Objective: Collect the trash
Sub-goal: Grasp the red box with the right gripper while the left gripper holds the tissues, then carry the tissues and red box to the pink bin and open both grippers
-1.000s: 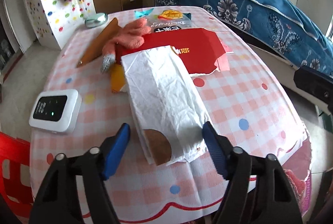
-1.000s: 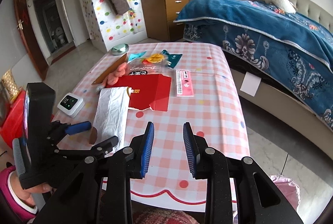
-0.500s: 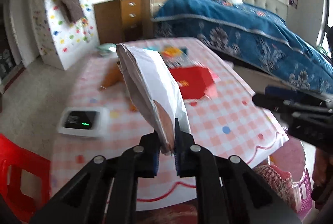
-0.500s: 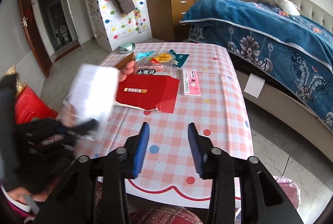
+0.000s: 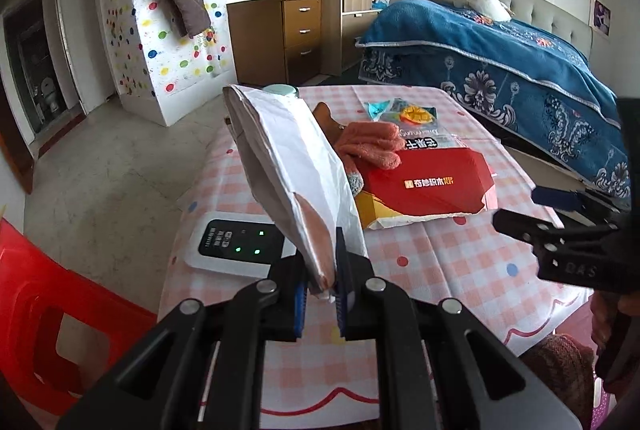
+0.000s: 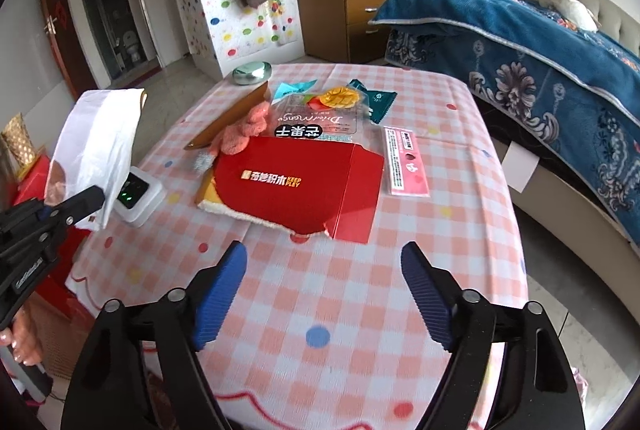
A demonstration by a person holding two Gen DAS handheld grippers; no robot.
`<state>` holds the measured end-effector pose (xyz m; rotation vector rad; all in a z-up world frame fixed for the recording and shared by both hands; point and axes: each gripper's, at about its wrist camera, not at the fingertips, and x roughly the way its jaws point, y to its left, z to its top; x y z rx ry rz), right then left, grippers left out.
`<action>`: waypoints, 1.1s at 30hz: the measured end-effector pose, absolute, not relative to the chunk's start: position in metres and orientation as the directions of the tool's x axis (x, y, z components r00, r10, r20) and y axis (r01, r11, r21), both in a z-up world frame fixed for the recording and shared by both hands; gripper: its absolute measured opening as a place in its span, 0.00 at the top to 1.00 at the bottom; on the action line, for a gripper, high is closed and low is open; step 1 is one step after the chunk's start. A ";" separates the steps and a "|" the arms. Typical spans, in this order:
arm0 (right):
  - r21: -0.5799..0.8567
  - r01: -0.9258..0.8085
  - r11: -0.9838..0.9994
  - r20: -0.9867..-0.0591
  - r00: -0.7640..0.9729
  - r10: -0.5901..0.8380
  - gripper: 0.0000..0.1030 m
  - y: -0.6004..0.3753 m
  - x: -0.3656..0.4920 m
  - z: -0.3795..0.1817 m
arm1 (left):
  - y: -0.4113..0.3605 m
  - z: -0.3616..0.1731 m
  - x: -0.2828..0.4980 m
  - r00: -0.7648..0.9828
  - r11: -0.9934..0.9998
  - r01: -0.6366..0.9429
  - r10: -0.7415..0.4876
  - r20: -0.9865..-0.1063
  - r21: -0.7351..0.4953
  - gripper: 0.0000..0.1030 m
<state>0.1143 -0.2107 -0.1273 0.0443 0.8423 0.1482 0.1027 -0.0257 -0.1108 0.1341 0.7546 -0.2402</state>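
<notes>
Our left gripper (image 5: 320,294) pinches the lower end of a crumpled white paper bag (image 5: 296,174), lifted above the table. Our right gripper (image 6: 324,290), jaws just spread wide, holds nothing; the flattened red cardboard box (image 6: 304,186) lies ahead.

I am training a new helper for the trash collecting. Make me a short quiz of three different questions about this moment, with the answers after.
1. True or false: the left gripper is shut on the white paper bag.
2. What lies nearest ahead of the open right gripper?
A. the pink leaflet
B. the torn red box
C. the green case
3. Fill in: the white device with green lights rests on the ____.

Key:
1. True; the bag is lifted off the table.
2. B
3. table
</notes>
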 end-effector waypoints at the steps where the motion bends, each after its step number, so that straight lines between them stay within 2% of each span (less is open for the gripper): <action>1: 0.098 -0.110 0.989 -0.743 0.653 0.146 0.20 -0.211 0.120 -0.130 | -0.027 -0.112 0.104 0.703 0.964 0.265 -0.165 -0.692 0.039 0.91; 7: 0.136 -0.099 0.986 -0.755 0.634 0.167 0.16 -0.216 0.149 -0.140 | -0.035 -0.118 0.113 0.707 0.958 0.279 -0.159 -0.689 0.066 0.91; 16: 0.228 -0.067 0.971 -0.773 0.594 0.223 0.18 -0.224 0.177 -0.153 | -0.040 -0.122 0.116 0.699 0.954 0.289 -0.153 -0.699 0.080 0.91; 18: 0.246 -0.071 0.967 -0.771 0.591 0.240 0.31 -0.224 0.176 -0.153 | -0.040 -0.122 0.115 0.695 0.954 0.289 -0.153 -0.702 0.078 0.91; 20: 0.252 -0.069 0.965 -0.769 0.591 0.243 0.54 -0.224 0.172 -0.150 | -0.040 -0.122 0.113 0.693 0.954 0.290 -0.153 -0.705 0.077 0.91; 21: 0.252 -0.070 0.965 -0.768 0.593 0.243 0.59 -0.223 0.170 -0.148 | -0.040 -0.122 0.112 0.692 0.954 0.290 -0.154 -0.705 0.077 0.91; 23: 0.262 -0.080 0.962 -0.754 0.605 0.256 0.83 -0.222 0.161 -0.141 | -0.040 -0.120 0.107 0.692 0.953 0.294 -0.156 -0.705 0.078 0.91; 24: 0.264 -0.083 0.961 -0.750 0.608 0.259 0.88 -0.223 0.160 -0.140 | -0.040 -0.120 0.105 0.692 0.952 0.295 -0.156 -0.704 0.079 0.91; 28: 0.277 -0.138 0.951 -0.704 0.645 0.298 0.97 -0.221 0.135 -0.119 | -0.039 -0.113 0.093 0.700 0.951 0.297 -0.157 -0.696 0.083 0.91; 33: 0.231 -0.236 0.944 -0.645 0.689 0.331 1.00 -0.207 0.090 -0.081 | -0.039 -0.101 0.076 0.714 0.949 0.305 -0.167 -0.680 0.087 0.91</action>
